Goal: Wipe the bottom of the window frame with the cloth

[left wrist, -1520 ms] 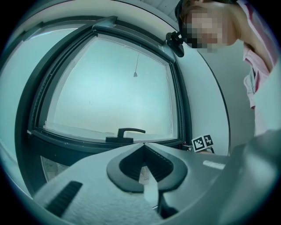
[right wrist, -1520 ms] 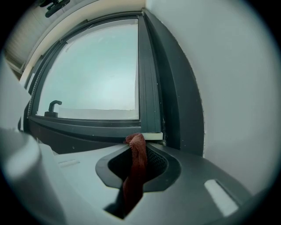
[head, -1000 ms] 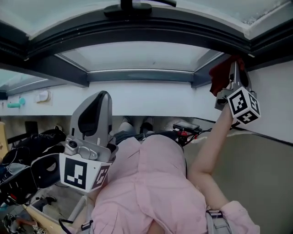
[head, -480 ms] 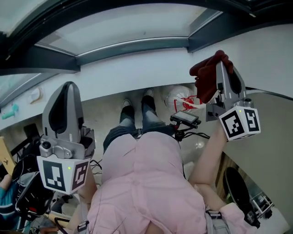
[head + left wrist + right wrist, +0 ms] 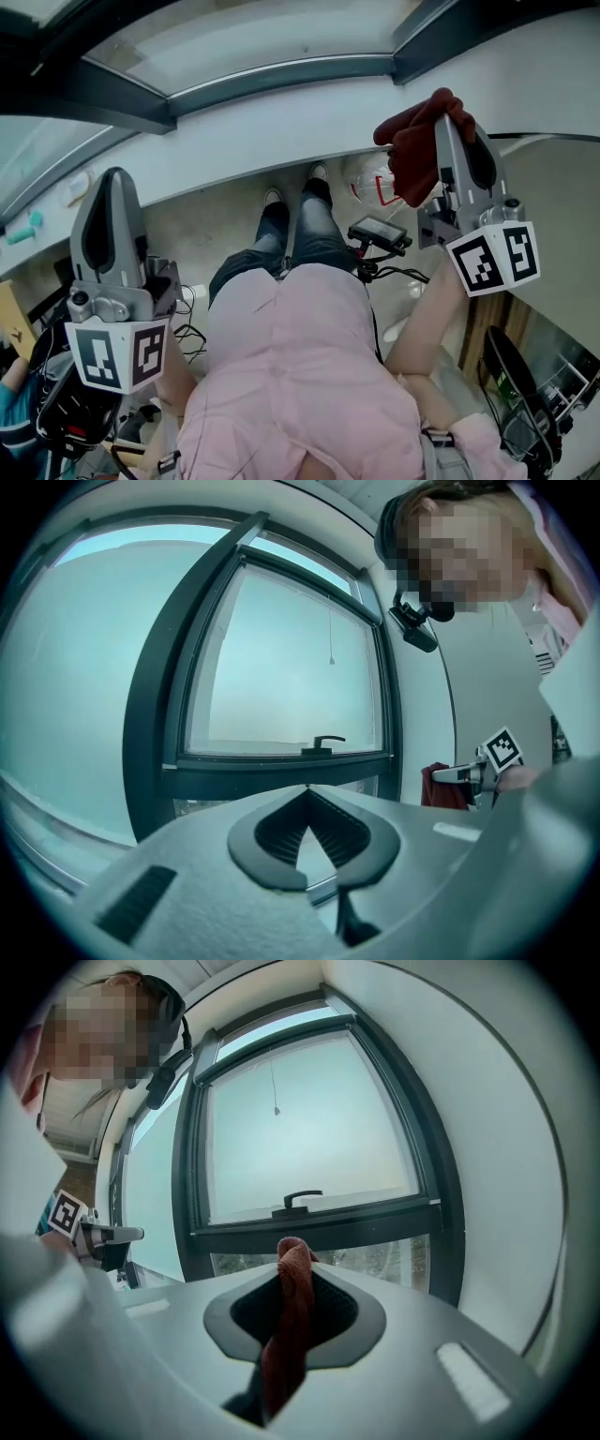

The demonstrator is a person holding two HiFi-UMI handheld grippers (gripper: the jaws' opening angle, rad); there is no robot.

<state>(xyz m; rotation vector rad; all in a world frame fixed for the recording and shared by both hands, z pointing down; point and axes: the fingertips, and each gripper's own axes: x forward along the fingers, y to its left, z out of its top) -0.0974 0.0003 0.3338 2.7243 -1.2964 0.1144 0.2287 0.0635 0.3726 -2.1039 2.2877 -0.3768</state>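
Note:
A dark red cloth (image 5: 411,150) hangs bunched from the tip of my right gripper (image 5: 448,117), which is shut on it. It is held up in front of the white wall (image 5: 281,136), below the dark window frame (image 5: 281,77) and apart from it. In the right gripper view the cloth (image 5: 289,1321) runs between the jaws, and the frame's bottom rail (image 5: 375,1222) lies ahead. My left gripper (image 5: 112,180) is raised at the left, shut and empty. Its view shows the closed jaws (image 5: 307,789) under the bottom rail (image 5: 244,778), with the cloth (image 5: 441,786) far right.
A black window handle (image 5: 295,1199) sits on the bottom rail. Below me are my legs and shoes (image 5: 295,202), a small black device with cables (image 5: 378,234) and a plastic bag (image 5: 367,183) on the floor. Dark bags and clutter (image 5: 66,422) lie at the lower left.
My right gripper with the cloth has come down from the frame's lower right corner and now hangs before the white wall. The head view has tilted down; the left gripper sits further left.

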